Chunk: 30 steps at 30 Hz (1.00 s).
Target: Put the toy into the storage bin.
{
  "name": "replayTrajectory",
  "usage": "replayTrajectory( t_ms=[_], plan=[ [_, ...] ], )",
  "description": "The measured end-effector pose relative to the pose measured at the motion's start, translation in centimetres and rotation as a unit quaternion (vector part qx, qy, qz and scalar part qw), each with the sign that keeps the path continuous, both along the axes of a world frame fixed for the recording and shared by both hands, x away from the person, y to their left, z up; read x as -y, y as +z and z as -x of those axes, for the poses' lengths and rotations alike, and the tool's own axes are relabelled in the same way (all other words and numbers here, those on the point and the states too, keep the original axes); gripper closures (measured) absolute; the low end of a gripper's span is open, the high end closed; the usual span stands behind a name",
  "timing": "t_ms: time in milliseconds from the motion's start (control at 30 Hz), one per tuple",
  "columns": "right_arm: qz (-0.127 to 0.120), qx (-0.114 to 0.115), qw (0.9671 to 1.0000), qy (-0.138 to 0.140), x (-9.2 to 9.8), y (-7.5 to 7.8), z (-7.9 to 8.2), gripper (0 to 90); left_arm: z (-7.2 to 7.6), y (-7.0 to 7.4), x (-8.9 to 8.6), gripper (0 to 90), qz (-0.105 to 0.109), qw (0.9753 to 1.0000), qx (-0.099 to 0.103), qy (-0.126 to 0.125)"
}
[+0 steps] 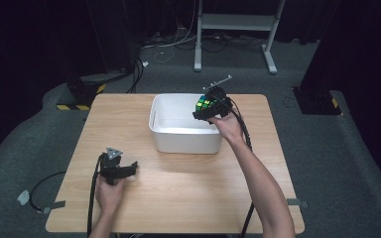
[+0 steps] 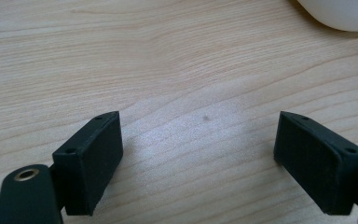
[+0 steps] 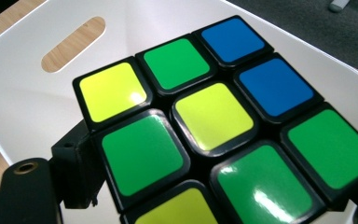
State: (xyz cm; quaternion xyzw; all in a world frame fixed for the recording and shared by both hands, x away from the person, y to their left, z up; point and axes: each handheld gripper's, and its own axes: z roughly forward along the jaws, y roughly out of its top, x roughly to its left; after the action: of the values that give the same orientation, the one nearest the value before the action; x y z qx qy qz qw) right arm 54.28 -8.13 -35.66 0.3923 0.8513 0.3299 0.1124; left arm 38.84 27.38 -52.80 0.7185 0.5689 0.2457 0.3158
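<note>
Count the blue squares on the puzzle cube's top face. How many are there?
2. Both sit on the puzzle cube held in the right hand-held gripper over the white bin: one at the far corner, one beside it. Other faces are hidden.

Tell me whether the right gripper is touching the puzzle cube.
Touching. In the right gripper view, the right gripper has its left jaw pressed against the puzzle cube, which is held over the white bin.
</note>
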Motion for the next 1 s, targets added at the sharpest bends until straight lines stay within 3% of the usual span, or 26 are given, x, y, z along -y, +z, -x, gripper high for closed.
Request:
replayTrajectory(
  t_ms=[1000],
  plan=[
    [-0.009,0.021,0.9996,0.015,1.5,0.0,2.6,15.9,0.0,0.0,0.0,15.8,0.0,1.0,0.0,0.0]
  ],
)
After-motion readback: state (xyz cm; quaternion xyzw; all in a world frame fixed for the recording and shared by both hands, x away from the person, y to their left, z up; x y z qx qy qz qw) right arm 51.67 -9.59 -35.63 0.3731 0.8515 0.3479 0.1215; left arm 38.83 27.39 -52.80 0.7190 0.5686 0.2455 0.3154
